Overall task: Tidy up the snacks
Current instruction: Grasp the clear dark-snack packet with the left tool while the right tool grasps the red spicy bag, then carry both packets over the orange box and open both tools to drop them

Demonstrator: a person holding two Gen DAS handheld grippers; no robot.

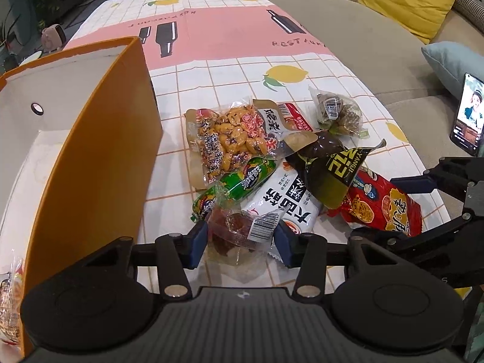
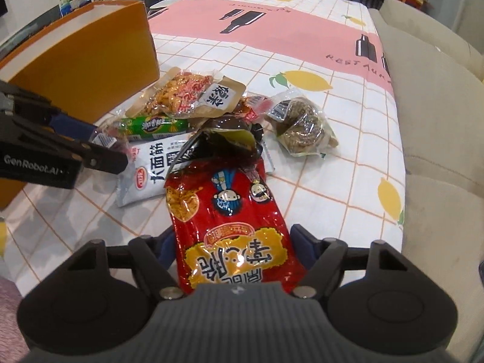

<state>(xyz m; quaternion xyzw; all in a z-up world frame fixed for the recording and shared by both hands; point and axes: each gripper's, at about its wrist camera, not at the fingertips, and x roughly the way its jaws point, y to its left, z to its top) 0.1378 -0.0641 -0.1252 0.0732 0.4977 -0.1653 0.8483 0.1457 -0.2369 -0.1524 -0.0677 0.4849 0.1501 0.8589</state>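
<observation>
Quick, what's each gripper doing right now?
Left gripper: jaws around a clear packet, grip unclear.
Right gripper: jaws around the red bag, grip unclear.

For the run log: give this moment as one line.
left gripper: around clear reddish snack packet | right gripper: around red foil snack bag | orange box: open

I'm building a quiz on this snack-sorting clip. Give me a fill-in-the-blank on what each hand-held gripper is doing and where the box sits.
1. The right hand-held gripper straddles a packet coloured ____.
2. The left hand-held gripper has a clear packet with a white ____ label between its fingers.
3. The orange box stands to the ____ of the snack pile in both views.

Missing words: red; barcode; left
</observation>
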